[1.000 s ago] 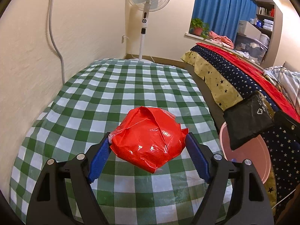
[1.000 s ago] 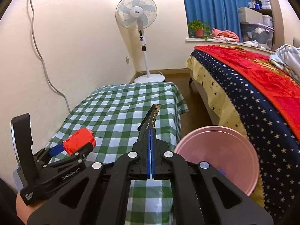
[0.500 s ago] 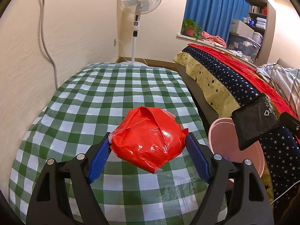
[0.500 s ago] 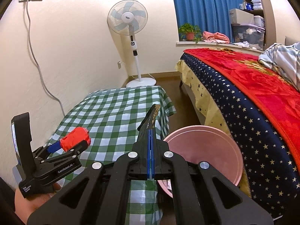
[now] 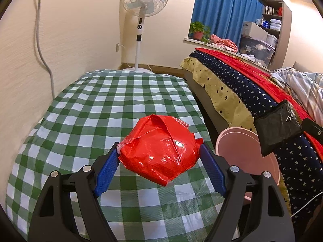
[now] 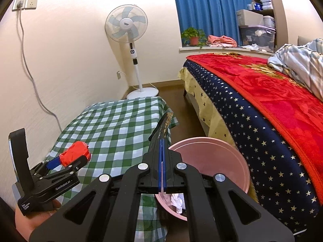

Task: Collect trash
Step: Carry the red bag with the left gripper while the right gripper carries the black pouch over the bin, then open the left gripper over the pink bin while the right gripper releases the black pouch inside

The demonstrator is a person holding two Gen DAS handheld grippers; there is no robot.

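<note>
Left gripper point(image 5: 159, 161): blue fingers point(image 5: 106, 171) clamped on either side of a crumpled red wrapper point(image 5: 159, 155), which is lifted clear of the bench point(image 5: 101, 109) and sits over its near right part; a squeeze from both sides suits a soft, puffy wad that would slip out of a looser hold. Right gripper point(image 6: 162, 151): fingers pressed flat together on a thin black packet point(image 6: 164, 125), seen edge-on from its own camera and as a dark flat pouch from the left wrist; a flat item needs that full pinch. The packet hangs above the near rim of the pink bin point(image 6: 212, 161), which stands on the floor in the gap between the bench's right edge and the bed point(image 6: 262, 100). White crumpled paper point(image 6: 176, 199) already lies at the bin's bottom. Judgement: bin placed beside the bench so both pieces travel a short way; packet looks first in line to drop, wrapper next. Farther off: a standing fan point(image 5: 144, 2) beyond the bench's far edge.
</note>
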